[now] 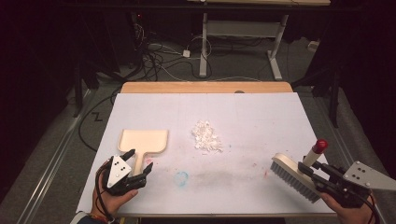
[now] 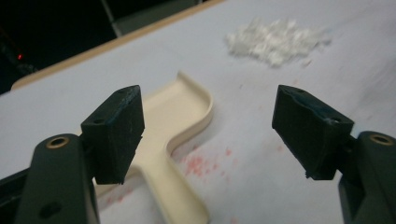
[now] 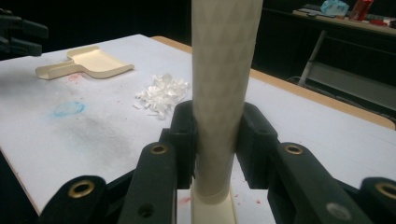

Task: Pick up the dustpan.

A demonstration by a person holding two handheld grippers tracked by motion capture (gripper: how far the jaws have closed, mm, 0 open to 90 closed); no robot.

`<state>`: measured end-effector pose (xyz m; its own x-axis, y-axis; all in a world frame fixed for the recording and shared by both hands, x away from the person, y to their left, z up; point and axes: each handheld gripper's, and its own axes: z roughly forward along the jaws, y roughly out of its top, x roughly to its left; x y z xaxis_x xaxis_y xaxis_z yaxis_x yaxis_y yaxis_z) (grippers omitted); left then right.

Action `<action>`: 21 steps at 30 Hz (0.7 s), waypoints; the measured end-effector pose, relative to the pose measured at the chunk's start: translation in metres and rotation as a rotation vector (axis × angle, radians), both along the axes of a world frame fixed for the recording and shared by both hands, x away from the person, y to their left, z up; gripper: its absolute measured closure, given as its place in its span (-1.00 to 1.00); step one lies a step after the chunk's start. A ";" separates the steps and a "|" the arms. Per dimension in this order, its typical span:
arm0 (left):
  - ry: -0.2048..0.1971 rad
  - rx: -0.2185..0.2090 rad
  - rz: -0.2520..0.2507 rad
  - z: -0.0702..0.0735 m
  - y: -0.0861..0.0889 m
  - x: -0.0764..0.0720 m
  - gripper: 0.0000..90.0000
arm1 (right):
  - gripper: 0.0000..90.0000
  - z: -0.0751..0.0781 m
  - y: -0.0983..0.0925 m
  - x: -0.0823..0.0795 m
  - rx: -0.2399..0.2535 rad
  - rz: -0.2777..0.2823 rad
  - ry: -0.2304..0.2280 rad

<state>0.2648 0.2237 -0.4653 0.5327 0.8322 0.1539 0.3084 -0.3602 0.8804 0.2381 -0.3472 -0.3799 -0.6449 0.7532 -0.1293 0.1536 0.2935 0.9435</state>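
A cream dustpan (image 1: 142, 141) lies on the white table cover (image 1: 252, 116) at the left, its handle pointing toward the near edge. My left gripper (image 1: 139, 161) stands open over that handle. In the left gripper view the handle (image 2: 180, 191) runs between the jaws, closer to the left pad (image 2: 116, 133), with neither pad pressing on it. A heap of white paper scraps (image 1: 206, 136) sits mid-table. My right gripper (image 1: 308, 169) is shut on the pale handle (image 3: 224, 60) of a brush (image 1: 294, 176) with white bristles and a red tip (image 1: 320, 146), at the near right.
A blue smudge (image 1: 181, 178) and faint red stains mark the cover near the front. A bare wooden strip (image 1: 205, 87) runs along the table's far edge. Beyond it, cables and another table's legs (image 1: 204, 44) stand on the dark floor.
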 end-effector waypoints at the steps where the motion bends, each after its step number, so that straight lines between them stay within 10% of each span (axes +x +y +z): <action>1: 0.019 0.002 0.007 -0.002 0.001 0.001 -0.46 | 0.58 -0.001 0.001 0.000 0.003 0.000 0.002; 6: 0.091 0.035 0.057 -0.003 0.002 0.000 -0.46 | 0.58 -0.001 0.002 0.003 -0.009 -0.005 -0.002; 11: 0.236 -0.073 0.129 0.003 0.002 -0.005 -0.51 | 0.58 0.001 0.003 0.004 -0.001 -0.011 0.003; 21: 0.371 0.013 0.284 -0.001 -0.012 0.025 -0.55 | 0.58 0.000 0.009 0.010 0.003 0.020 0.016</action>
<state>0.2894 0.2116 -0.4665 0.3055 0.9522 0.0077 0.6893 -0.2268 0.6881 0.2476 -0.3386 -0.3797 -0.6617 0.7407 -0.1163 0.1633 0.2937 0.9418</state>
